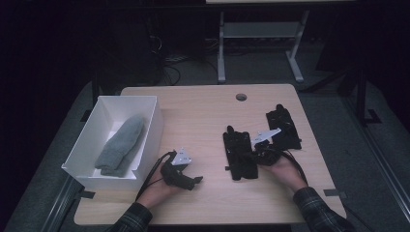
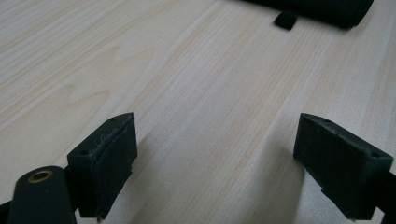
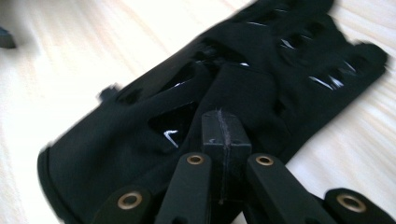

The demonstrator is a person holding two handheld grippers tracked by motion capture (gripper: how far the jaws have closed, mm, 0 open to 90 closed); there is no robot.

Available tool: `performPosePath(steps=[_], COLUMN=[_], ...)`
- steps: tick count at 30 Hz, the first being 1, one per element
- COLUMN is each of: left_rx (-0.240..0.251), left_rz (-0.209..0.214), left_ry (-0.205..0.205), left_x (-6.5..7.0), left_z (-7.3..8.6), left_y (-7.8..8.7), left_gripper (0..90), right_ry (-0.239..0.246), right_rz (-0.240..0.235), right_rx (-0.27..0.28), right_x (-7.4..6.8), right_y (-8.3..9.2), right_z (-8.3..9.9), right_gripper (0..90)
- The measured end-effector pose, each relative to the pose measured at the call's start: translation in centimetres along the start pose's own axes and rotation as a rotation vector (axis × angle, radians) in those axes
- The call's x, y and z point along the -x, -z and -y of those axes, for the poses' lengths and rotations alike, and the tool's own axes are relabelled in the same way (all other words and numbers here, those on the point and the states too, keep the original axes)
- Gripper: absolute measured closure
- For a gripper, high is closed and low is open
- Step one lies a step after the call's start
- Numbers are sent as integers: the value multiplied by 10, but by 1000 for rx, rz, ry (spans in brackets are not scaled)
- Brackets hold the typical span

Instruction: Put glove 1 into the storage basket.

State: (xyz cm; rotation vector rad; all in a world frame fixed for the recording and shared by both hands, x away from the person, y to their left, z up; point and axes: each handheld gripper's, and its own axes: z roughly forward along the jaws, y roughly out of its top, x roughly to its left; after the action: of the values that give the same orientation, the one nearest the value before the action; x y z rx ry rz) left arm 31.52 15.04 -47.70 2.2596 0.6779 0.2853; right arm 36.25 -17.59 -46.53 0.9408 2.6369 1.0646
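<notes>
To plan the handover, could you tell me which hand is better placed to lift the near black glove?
Right: its gripper is shut on the glove; the left gripper is open over bare table.

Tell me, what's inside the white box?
Inside the open white cardboard box lies a grey woolly mitten, stretched along the bottom. The mitten covers part of the box floor, so anything beneath it is hidden.
</notes>
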Motion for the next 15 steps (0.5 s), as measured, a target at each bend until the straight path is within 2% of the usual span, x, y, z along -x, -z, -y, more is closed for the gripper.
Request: performPosePath(steps=[5, 7, 15], left_rx=[0, -1, -1], left_rz=[0, 0, 0], left_ry=[-1, -1, -2], left_x=[0, 0, 0], left_z=[0, 0, 0], left_y=[0, 0, 0], left_gripper=[127, 127, 127], right_ry=[38, 69, 153], right_rz=[-34, -46, -110], right_rx=[-3, -5, -43], right_x=[-14, -21, -44], right_y=[-10, -14, -18], right_z=[-8, -12, -17], right_gripper=[900, 900, 900])
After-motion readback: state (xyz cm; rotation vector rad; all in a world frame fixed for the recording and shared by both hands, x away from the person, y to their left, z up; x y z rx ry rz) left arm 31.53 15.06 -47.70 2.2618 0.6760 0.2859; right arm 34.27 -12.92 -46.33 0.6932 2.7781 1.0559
